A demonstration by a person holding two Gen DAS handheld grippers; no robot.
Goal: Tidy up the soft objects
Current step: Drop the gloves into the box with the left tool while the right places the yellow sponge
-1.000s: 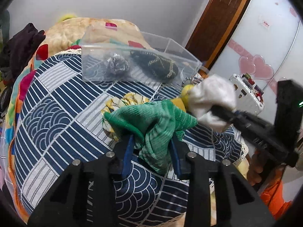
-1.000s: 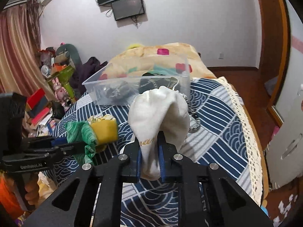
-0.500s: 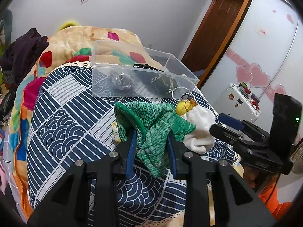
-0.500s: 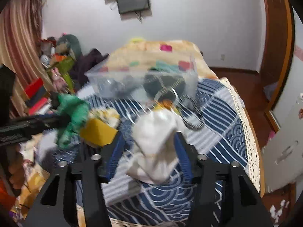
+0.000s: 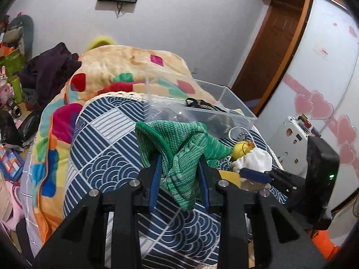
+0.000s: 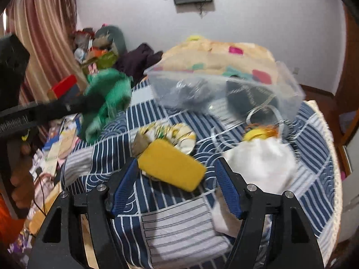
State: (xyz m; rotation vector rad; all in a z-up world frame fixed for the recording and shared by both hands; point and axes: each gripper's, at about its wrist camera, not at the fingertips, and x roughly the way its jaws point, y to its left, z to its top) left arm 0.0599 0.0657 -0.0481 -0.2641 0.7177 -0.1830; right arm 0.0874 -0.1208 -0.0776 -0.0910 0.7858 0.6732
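Observation:
My left gripper [image 5: 179, 177] is shut on a green knitted cloth [image 5: 179, 143] and holds it above the blue patterned cover [image 5: 107, 139], short of the clear plastic box [image 5: 224, 103]. The cloth also shows at left in the right wrist view [image 6: 105, 94]. My right gripper [image 6: 177, 186] is open and empty. A white cloth [image 6: 260, 159] lies on the cover just right of it, touching its right finger. A yellow sponge [image 6: 170, 168] lies between its fingertips. The white cloth also shows in the left wrist view [image 5: 255, 159].
The clear box [image 6: 224, 85] holds a dark bag and a grey fluffy thing. A floral cloth [image 6: 172, 134], a yellow ball [image 6: 255, 133] and metal rings lie in front of it. A colourful blanket [image 5: 125, 67] lies behind. Clutter fills the floor at left.
My right gripper opened and let the white cloth drop onto the cover, then drew back left over the yellow sponge. My left gripper lifted the green cloth higher.

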